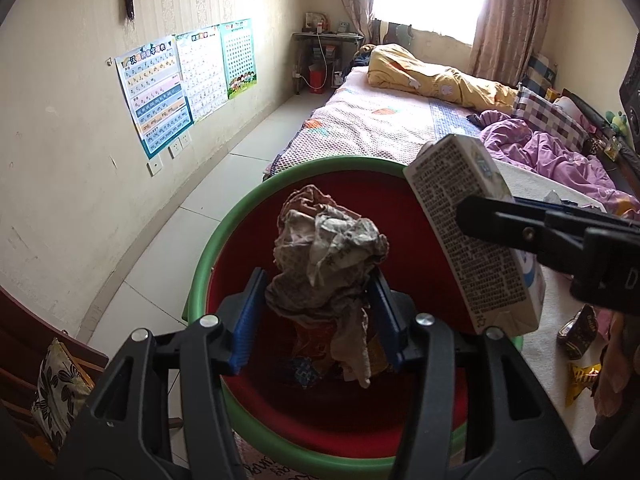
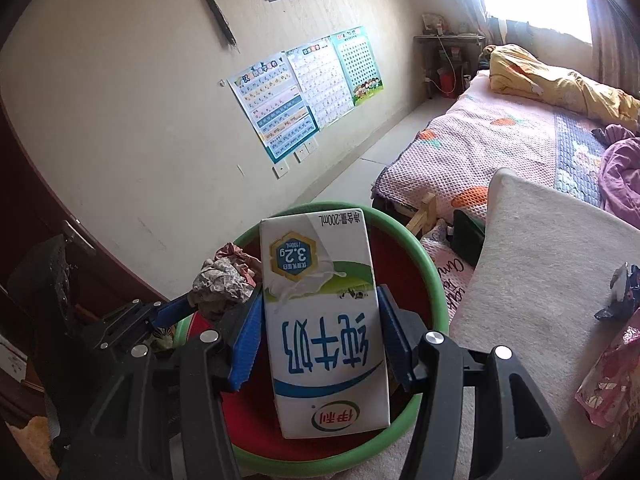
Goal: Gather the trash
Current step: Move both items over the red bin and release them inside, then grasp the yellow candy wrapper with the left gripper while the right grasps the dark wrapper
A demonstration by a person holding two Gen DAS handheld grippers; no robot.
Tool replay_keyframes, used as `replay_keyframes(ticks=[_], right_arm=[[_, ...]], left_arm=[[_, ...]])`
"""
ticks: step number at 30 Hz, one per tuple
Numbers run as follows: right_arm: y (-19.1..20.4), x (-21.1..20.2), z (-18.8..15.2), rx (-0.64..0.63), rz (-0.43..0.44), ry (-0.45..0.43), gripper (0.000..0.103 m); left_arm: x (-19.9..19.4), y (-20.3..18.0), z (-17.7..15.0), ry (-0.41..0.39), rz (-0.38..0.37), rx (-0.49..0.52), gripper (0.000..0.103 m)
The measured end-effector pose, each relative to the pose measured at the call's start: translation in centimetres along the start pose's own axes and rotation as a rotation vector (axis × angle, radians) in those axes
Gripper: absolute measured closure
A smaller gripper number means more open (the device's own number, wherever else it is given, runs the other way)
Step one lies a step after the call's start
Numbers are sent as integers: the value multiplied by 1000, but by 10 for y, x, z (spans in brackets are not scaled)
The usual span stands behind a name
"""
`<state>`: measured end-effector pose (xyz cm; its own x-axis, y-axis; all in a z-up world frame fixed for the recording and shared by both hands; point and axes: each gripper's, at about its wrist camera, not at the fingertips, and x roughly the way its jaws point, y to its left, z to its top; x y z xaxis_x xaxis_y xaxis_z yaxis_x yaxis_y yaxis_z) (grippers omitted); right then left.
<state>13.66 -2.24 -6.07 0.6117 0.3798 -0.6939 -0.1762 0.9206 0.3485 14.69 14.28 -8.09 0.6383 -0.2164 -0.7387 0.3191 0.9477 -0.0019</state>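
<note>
— Two grippers hang over one bin; start at the left, what do you see?

— On the wall at the left, three learning posters. Then the left gripper, its blue fingers closed on a wad of crumpled paper, right above the bin.

— What kind of bin?

— Green rim, red inside, with some colourful wrappers at the bottom.

— And further right?

— The right gripper clamps a milk carton between its fingers. The carton is upside down in the right wrist view, its printing inverted, and it is tilted over the bin's right side. From the left wrist view the carton's side with fine print faces the camera.

— Do the two loads touch?

— No, paper and carton sit just beside each other, apart.

— Anything beyond?

— A table with a pale cloth, just right of the bin, carrying snack wrappers. Behind it, a bed with a yellow quilt and purple bedding.
</note>
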Motion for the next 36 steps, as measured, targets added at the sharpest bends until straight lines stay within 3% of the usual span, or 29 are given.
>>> replay_keyframes(ticks=[4, 6, 7, 8, 13, 22, 28, 36], right_arm=[[1, 3, 0, -12, 0, 1, 49], [4, 3, 0, -25, -2, -5, 45], [4, 3, 0, -29, -4, -9, 42], [5, 3, 0, -33, -4, -13, 38], [7, -5, -2, -42, 0, -29, 38], [-14, -58, -15, -44, -31, -108, 35], [-58, -106, -45, -17, -124, -127, 34], [-143, -162, -104, 89, -269, -86, 34]], left_arm=[[4, 6, 1, 4, 11, -15, 45], [4, 7, 2, 1, 21, -20, 31], [2, 7, 1, -6, 25, -23, 29], [2, 8, 1, -9, 25, -27, 29], [-2, 10, -1, -17, 35, -41, 27], [-25, -15, -5, -71, 31, -51, 27], [-42, -67, -9, -96, -44, -5, 24], [-41, -167, -42, 9, -283, 133, 21]])
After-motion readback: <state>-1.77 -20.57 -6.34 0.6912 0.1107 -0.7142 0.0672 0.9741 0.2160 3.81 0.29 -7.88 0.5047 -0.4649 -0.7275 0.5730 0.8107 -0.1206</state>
